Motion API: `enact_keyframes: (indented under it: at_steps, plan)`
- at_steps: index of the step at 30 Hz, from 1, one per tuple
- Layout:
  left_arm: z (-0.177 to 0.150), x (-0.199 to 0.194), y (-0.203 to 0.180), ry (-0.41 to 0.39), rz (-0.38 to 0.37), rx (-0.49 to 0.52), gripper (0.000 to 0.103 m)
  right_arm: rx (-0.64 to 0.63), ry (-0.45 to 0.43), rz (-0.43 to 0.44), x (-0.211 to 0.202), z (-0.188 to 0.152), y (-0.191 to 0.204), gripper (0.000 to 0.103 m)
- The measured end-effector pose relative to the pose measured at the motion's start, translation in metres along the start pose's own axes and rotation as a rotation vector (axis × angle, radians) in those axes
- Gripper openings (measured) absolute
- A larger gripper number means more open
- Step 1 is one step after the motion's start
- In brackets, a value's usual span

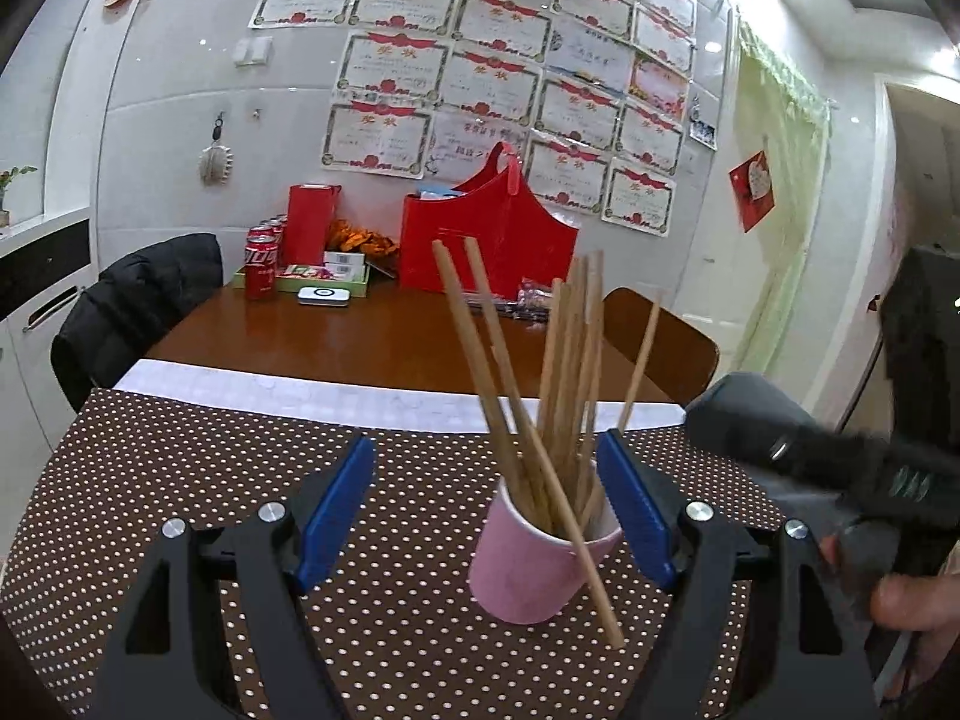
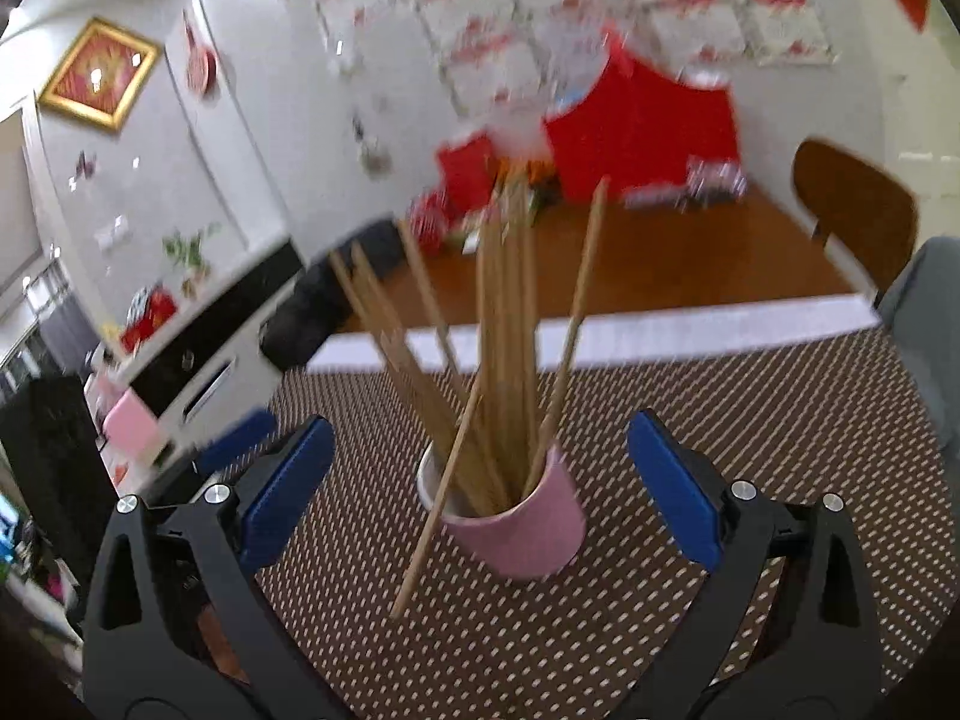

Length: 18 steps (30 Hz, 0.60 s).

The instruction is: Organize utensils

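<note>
A pink cup (image 1: 528,570) stands on the brown dotted cloth (image 1: 180,450) and holds several wooden chopsticks (image 1: 570,372) that fan upward. One chopstick (image 1: 599,600) leans across the cup's outside, its lower end on the cloth. My left gripper (image 1: 486,513) is open, and the cup stands just ahead between its blue pads, nearer the right one. In the blurred right wrist view the same cup (image 2: 522,528) and chopsticks (image 2: 510,330) sit ahead of my open right gripper (image 2: 480,492), with the stray chopstick (image 2: 423,540) slanting down to the left.
Beyond the cloth lie a white strip and a wooden table (image 1: 390,336) with a red bag (image 1: 486,240), cola cans (image 1: 261,264) and boxes. A chair with a black jacket (image 1: 132,306) stands left, another chair (image 1: 660,336) right. The right gripper's body (image 1: 810,456) and a hand (image 1: 912,600) are close on the right.
</note>
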<state>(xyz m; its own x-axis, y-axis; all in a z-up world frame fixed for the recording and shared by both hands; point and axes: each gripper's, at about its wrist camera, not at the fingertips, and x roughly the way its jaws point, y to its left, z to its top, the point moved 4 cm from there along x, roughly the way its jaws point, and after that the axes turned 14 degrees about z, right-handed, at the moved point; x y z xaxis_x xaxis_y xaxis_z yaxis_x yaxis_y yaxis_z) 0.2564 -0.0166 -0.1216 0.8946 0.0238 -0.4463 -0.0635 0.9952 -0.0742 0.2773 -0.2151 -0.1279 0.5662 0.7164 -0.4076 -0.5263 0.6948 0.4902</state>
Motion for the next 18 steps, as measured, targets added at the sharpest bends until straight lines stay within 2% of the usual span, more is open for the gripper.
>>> enact_keyframes:
  at_steps: [1, 3, 4, 8, 13, 16, 18]
  plan:
    - [0.001, 0.001, 0.001, 0.006, 0.021, 0.011, 0.076, 0.006, 0.026, 0.004, 0.007, -0.002, -0.001, 0.091]
    - [0.002, 0.006, 0.002, 0.023, 0.071, 0.061, 0.076, 0.027, 0.081, 0.030, 0.025, -0.003, -0.001, 0.074]
    - [0.001, 0.009, 0.003, 0.035, 0.076, 0.079, 0.076, 0.020, 0.107, 0.012, 0.031, -0.002, 0.000, 0.062]
    - [-0.004, 0.016, 0.020, 0.064, 0.115, 0.090, 0.076, -0.001, 0.210, -0.019, 0.060, -0.005, 0.001, 0.041]
    - [-0.009, 0.023, 0.038, 0.094, 0.083, 0.030, 0.075, 0.010, 0.264, -0.043, 0.077, -0.004, -0.004, 0.030]
    - [-0.012, 0.029, 0.038, 0.101, 0.078, 0.037, 0.076, 0.014, 0.300, -0.060, 0.088, -0.004, -0.006, 0.028]
    - [-0.014, 0.033, 0.036, 0.118, 0.072, 0.044, 0.076, 0.021, 0.311, -0.054, 0.096, -0.006, -0.005, 0.017]
